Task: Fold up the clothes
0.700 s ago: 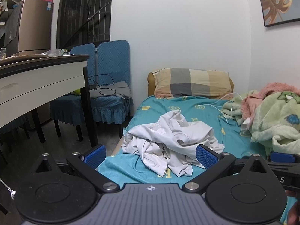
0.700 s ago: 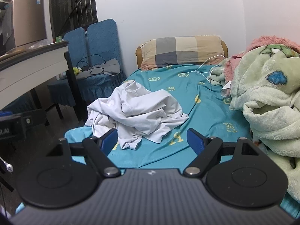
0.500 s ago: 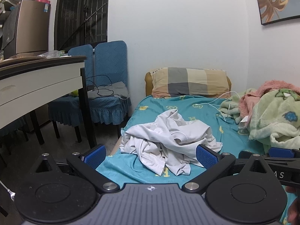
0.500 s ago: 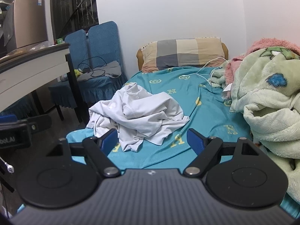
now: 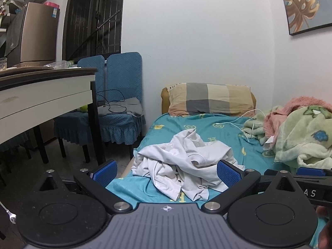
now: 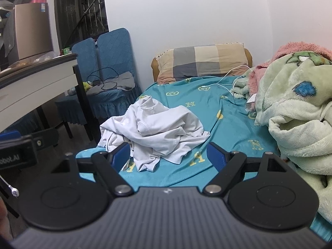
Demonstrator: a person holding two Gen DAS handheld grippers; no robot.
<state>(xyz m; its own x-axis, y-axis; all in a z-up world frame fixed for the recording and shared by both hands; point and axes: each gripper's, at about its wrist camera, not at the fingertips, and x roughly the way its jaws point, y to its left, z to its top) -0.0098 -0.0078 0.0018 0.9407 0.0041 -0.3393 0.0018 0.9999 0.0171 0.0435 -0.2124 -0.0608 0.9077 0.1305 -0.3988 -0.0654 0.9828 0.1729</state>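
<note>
- My left gripper (image 5: 167,171) is spread wide, blue pads (image 5: 104,172) apart, nothing between them, held in the air short of the bed (image 5: 209,126)
- My right gripper (image 6: 169,157) is spread wide too, holding nothing, pads (image 6: 215,155) either side of my view of the shirt (image 6: 153,130)
- The shirt (image 5: 184,166) is white, crumpled in a heap on the teal sheet at the near left part of the bed, close to its edge
- A checked pillow (image 5: 209,99) lies at the head of the bed against the wall
- Green and pink blankets (image 6: 294,108) are piled along the right side, apart from the shirt
- A white cable (image 6: 226,81) runs over the sheet between pillow and blankets
- Two blue chairs (image 5: 116,103) stand left of the bed, dark cables on one seat
- A white worktop (image 5: 43,95) is at far left
- My right gripper's blue tip shows at the right edge of the left view
</note>
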